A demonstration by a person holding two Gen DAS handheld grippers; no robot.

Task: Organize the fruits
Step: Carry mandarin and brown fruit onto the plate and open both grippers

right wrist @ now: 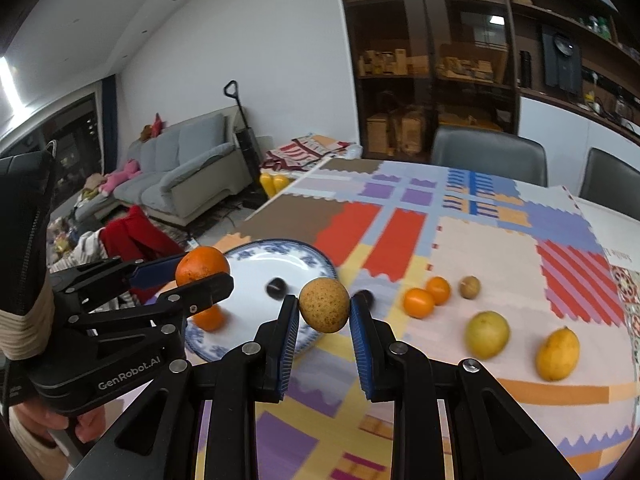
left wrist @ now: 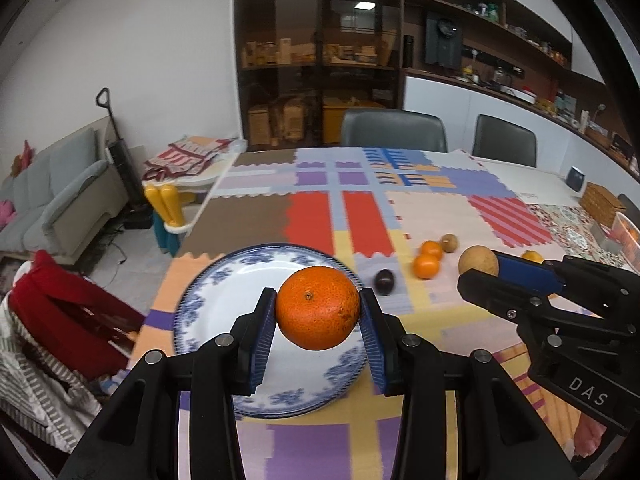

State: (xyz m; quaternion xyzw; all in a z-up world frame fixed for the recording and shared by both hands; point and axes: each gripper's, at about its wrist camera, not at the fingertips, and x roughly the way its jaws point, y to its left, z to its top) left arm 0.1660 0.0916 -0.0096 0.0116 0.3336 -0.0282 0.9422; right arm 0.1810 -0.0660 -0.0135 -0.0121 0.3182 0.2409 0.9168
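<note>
Both sets of jaws are clamped on fruit. The left gripper squeezes a big orange between its blue pads, held in the air above the blue-and-white plate at the lower centre of the left view. The right gripper pinches a speckled tan fruit, smaller and rounder, just to the right of the plate's edge in its own view.

What could go wrong: each fruit is round and gripped only at two small spots on its sides, so a jolt or a quick tilt could let it roll out and drop, most likely bouncing off the plate and across the tablecloth. The two grippers are also close together, so bringing both over the plate at once risks a bump.

The right view shows things the left one misses: a small orange and a dark plum seem to lie on the plate, hidden behind the held orange in the left view. It also shows a yellow-green fruit and a lemon at lower right, still loose on the cloth. Both views show two small oranges and a little brown fruit waiting mid-table.
</note>
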